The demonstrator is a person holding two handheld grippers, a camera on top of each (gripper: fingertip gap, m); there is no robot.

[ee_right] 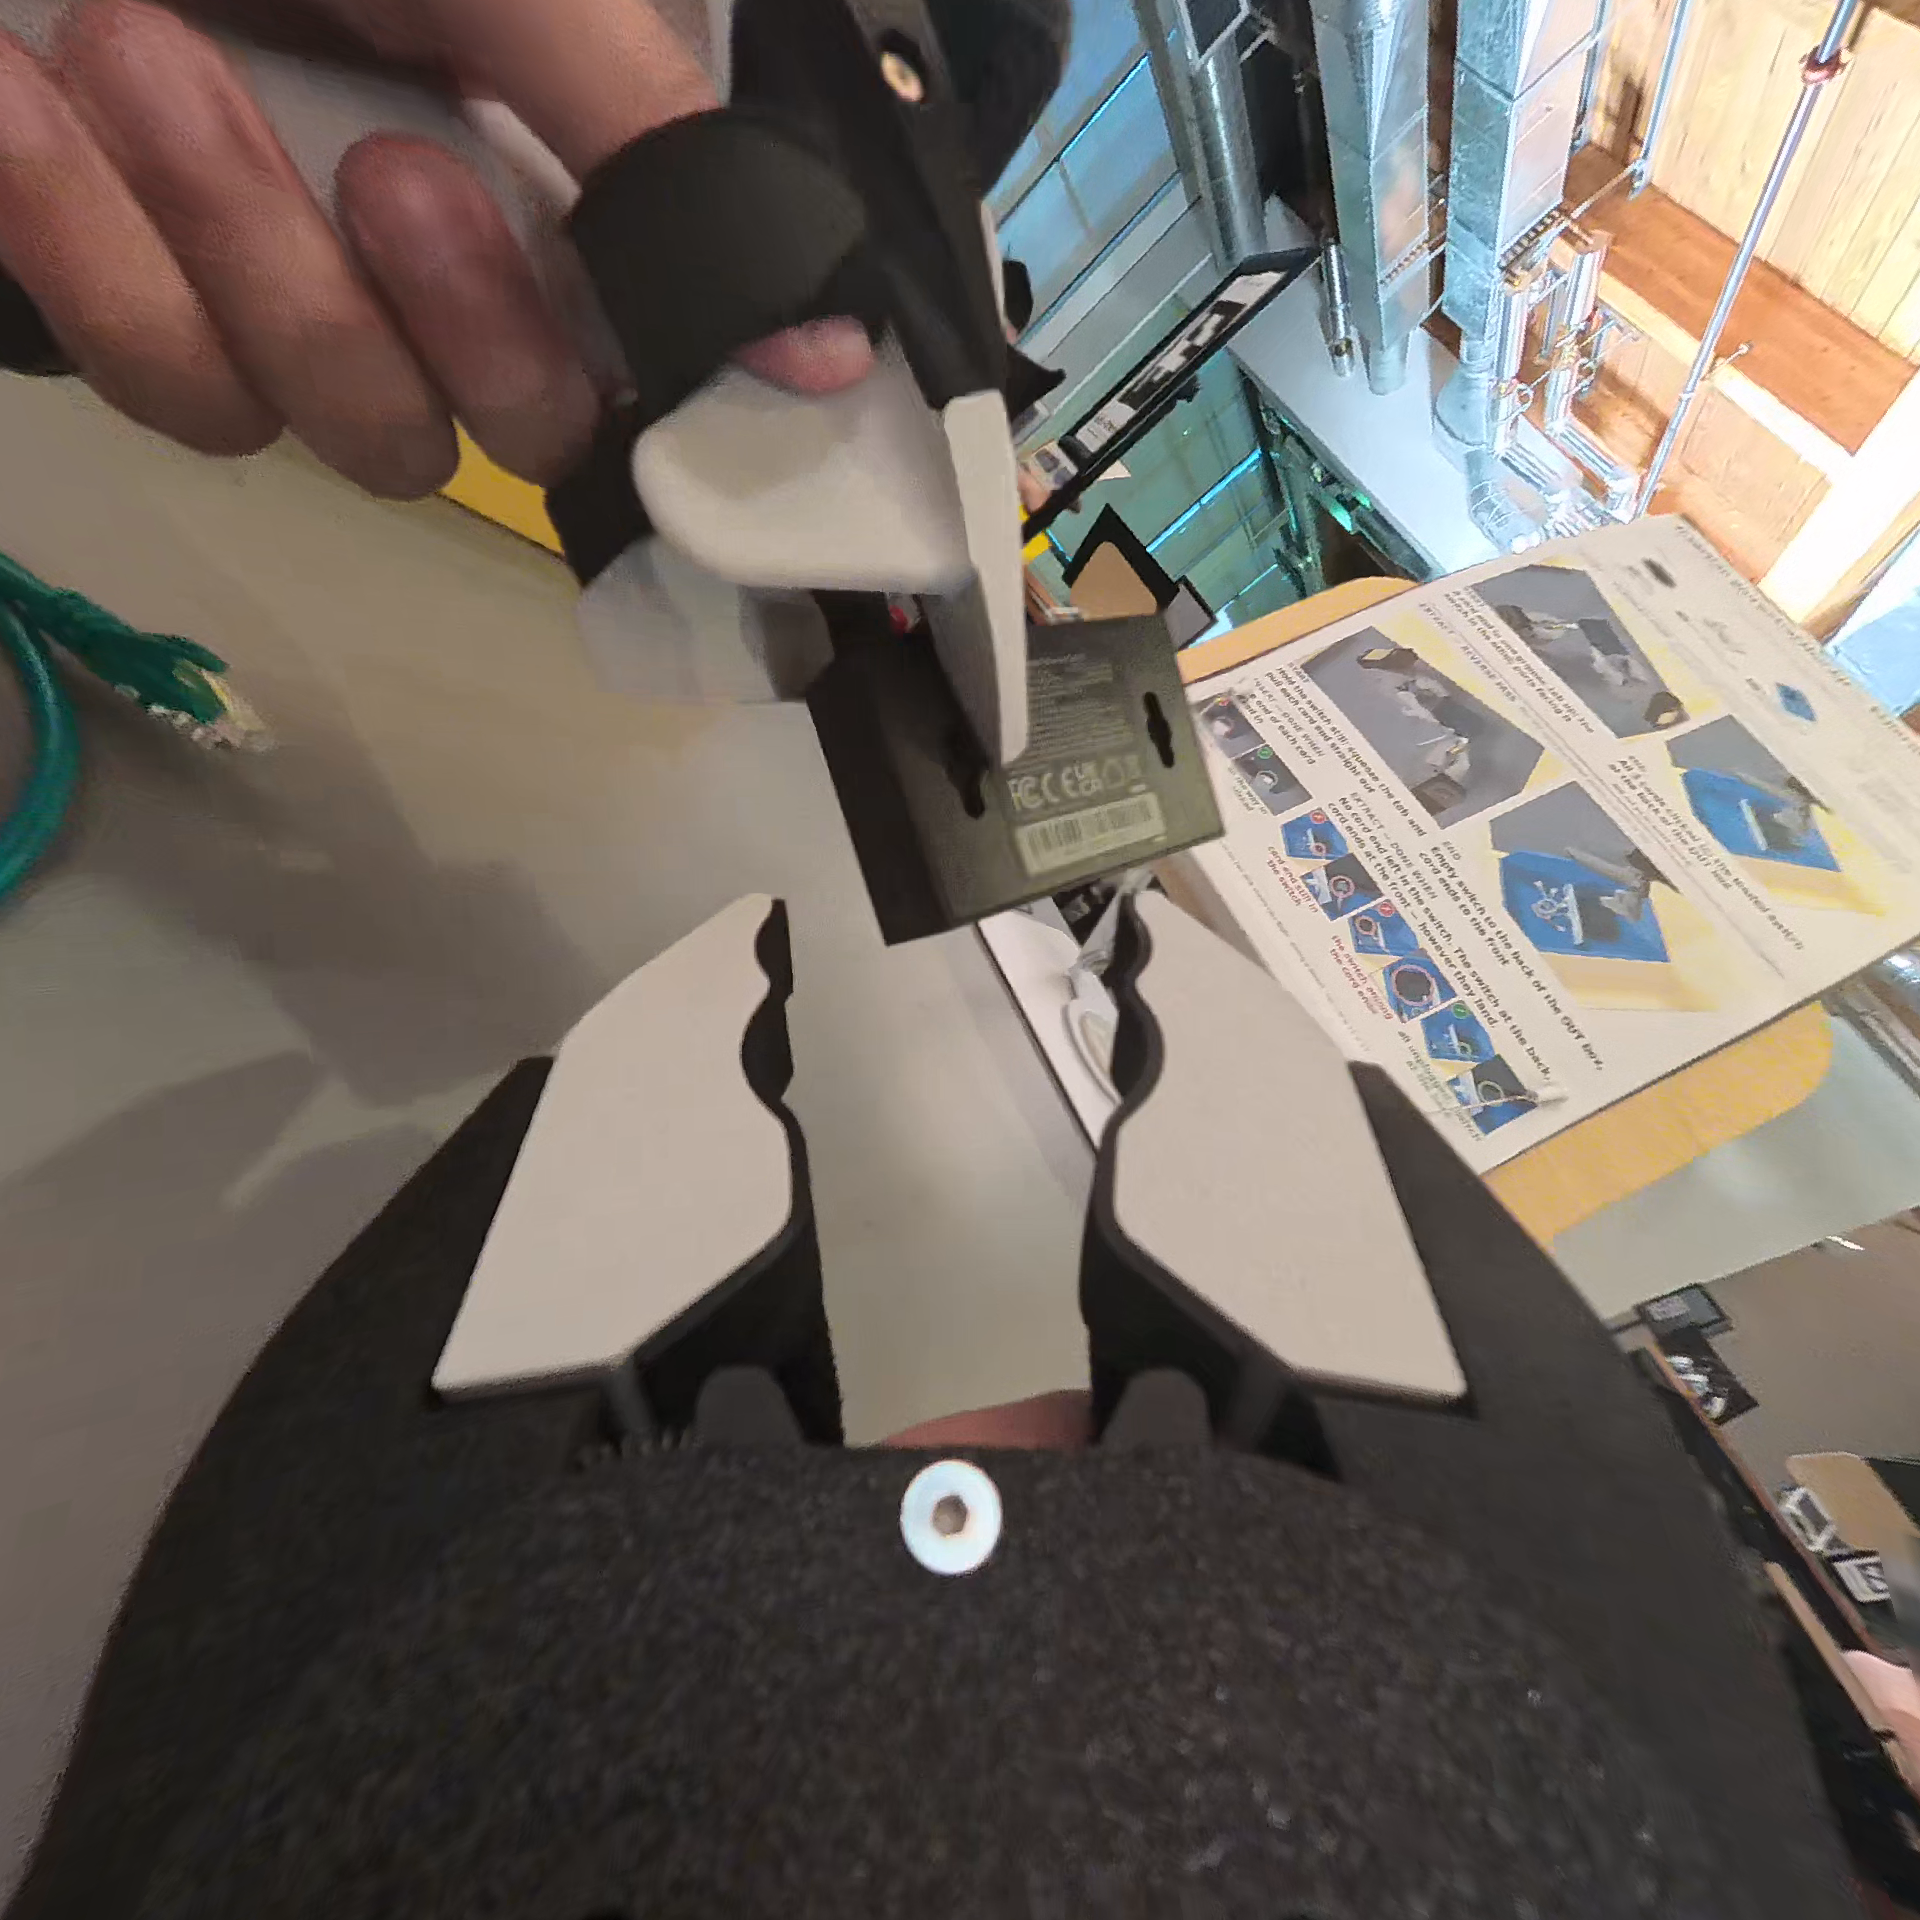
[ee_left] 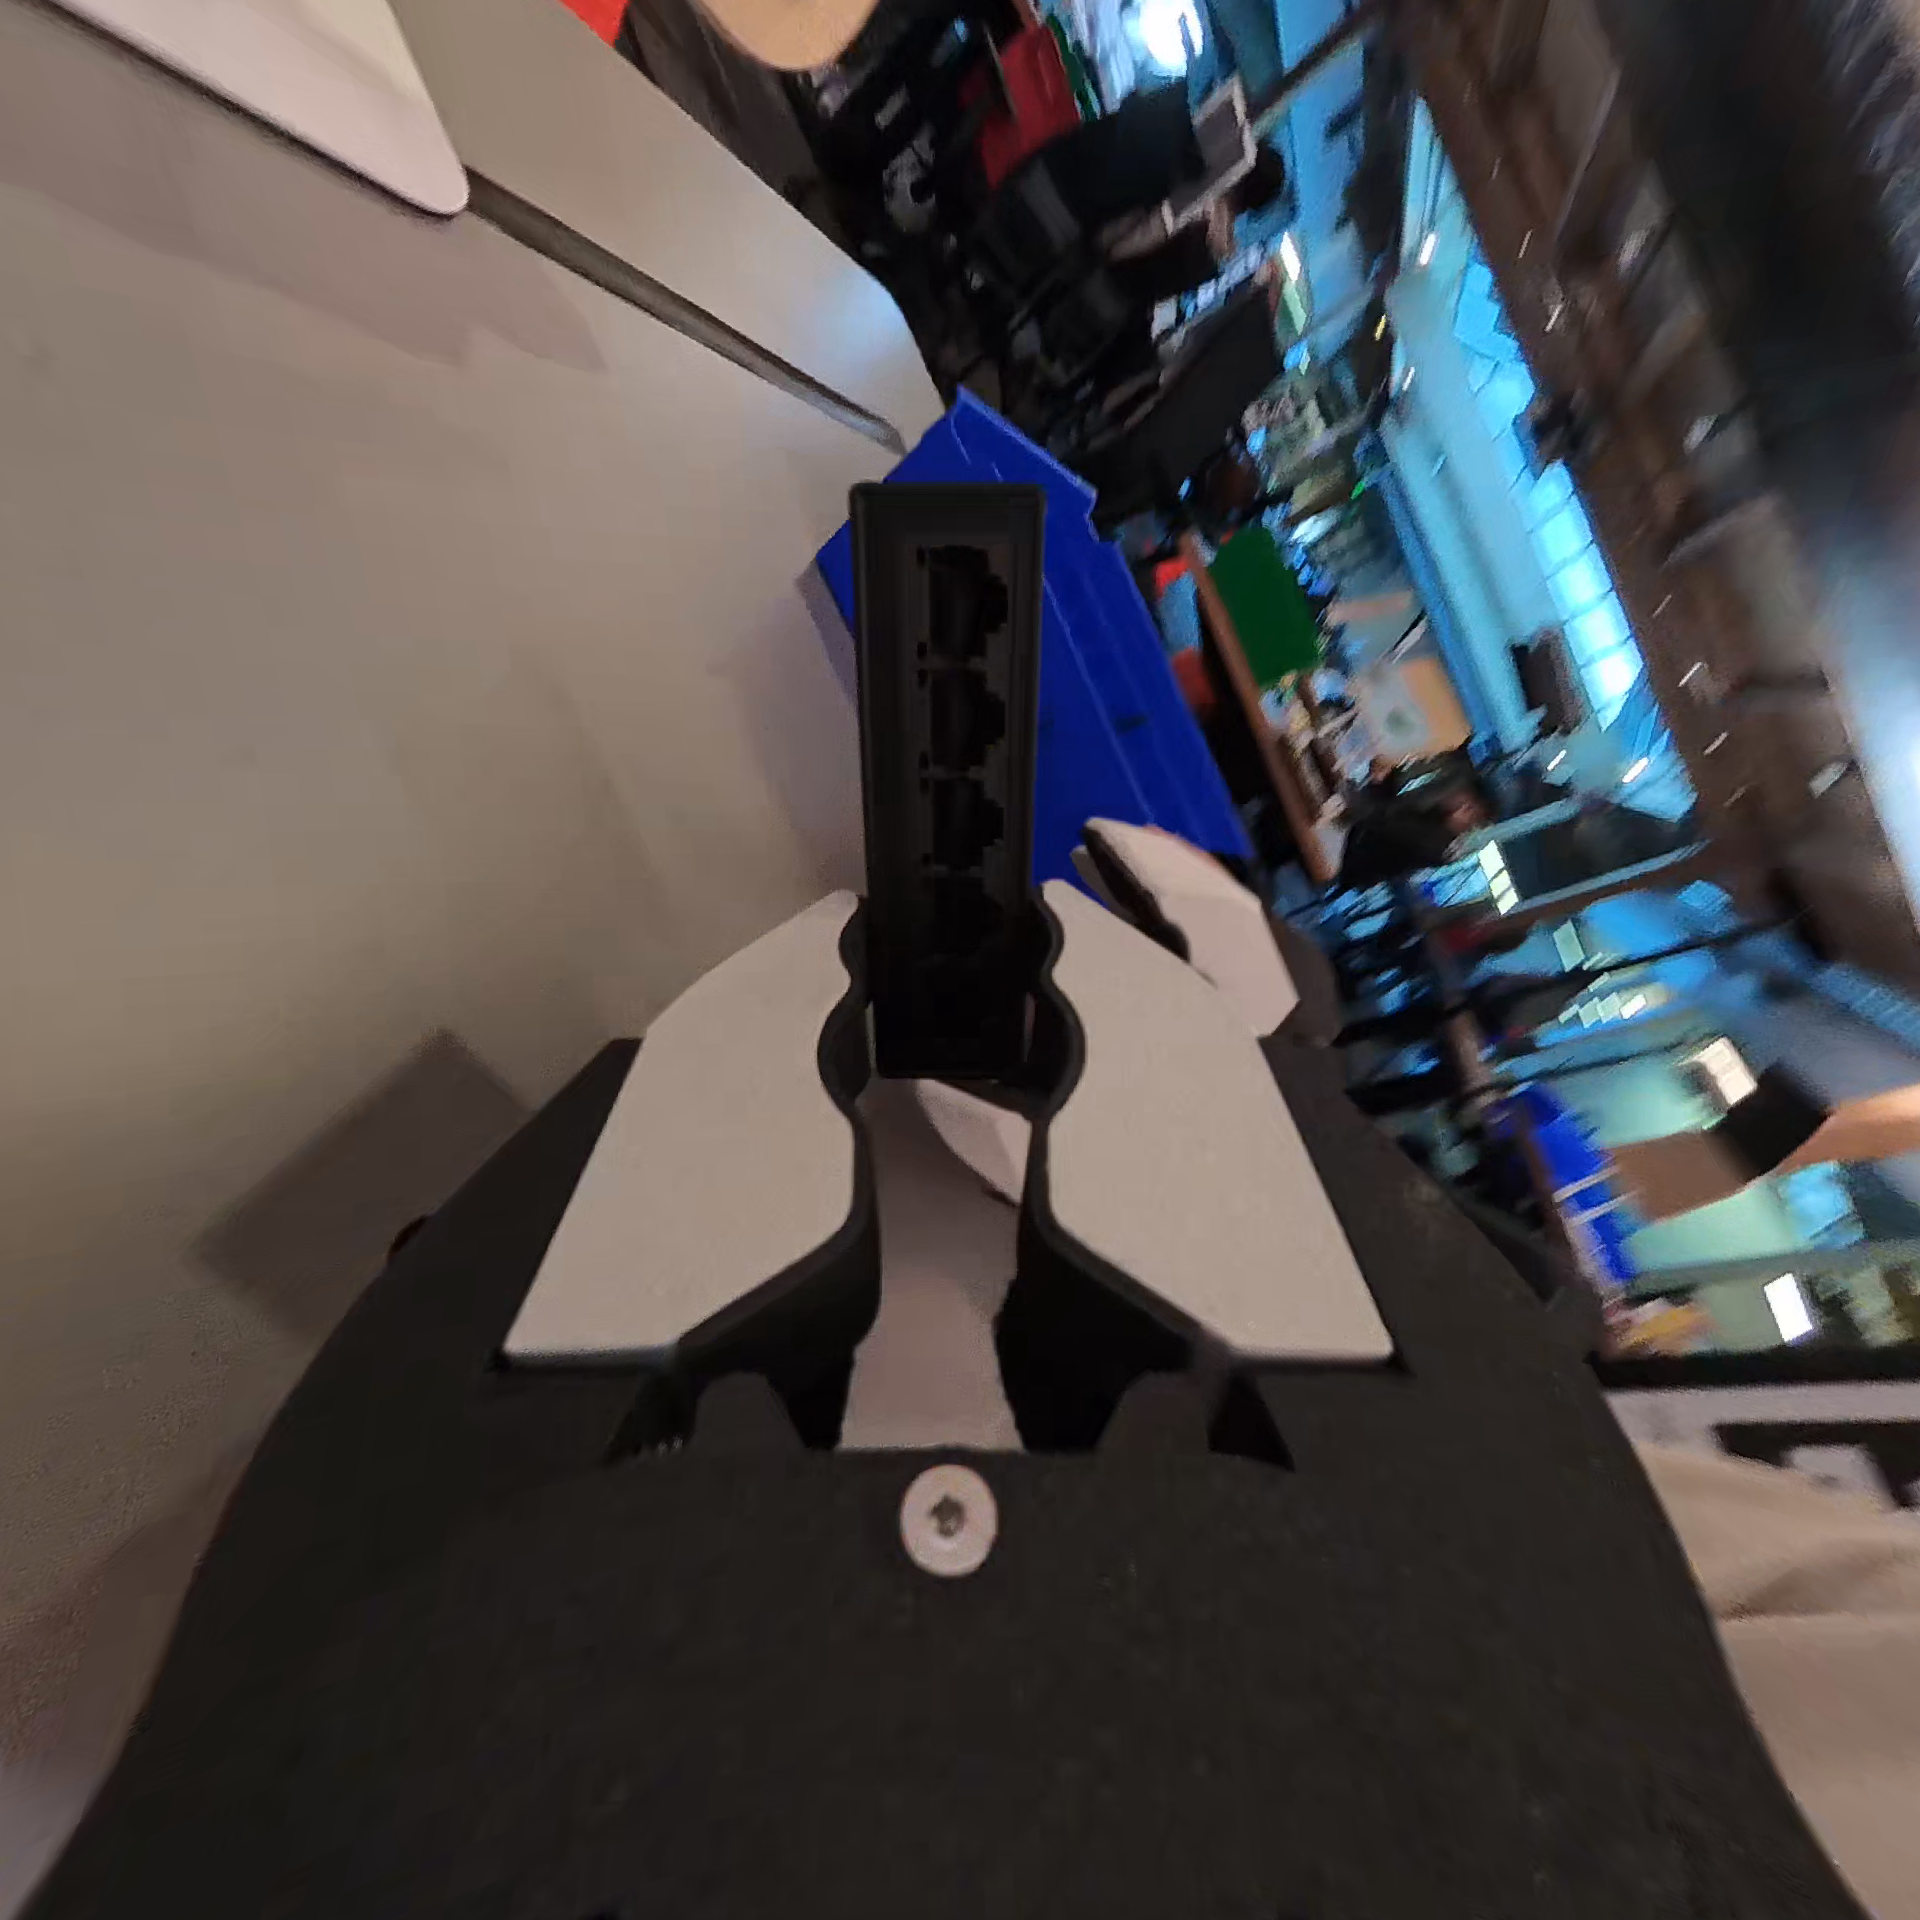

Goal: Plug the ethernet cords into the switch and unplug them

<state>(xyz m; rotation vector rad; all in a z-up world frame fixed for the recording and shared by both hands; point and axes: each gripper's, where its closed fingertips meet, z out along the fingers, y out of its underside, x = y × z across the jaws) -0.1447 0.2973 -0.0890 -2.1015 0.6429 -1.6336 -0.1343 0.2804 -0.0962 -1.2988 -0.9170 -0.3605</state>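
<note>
The black ethernet switch (ee_left: 951,748) stands on end in the left wrist view, its row of ports facing the camera with no cord in them. My left gripper (ee_left: 951,914) is shut on its lower end. In the right wrist view a hand (ee_right: 260,281) holds that left gripper (ee_right: 914,675), and the switch's labelled underside (ee_right: 1081,790) hangs above the table. My right gripper (ee_right: 954,920) is open and empty just below the switch. A green ethernet cord (ee_right: 114,665) lies at the left edge with its clear plug (ee_right: 223,717) loose on the table.
A blue bin (ee_left: 1101,665) sits behind the switch at the edge of the white table (ee_left: 416,675). The right gripper's white fingers (ee_left: 1174,914) show just beyond the switch. A printed instruction sheet (ee_right: 1558,790) lies on a wooden surface to the right.
</note>
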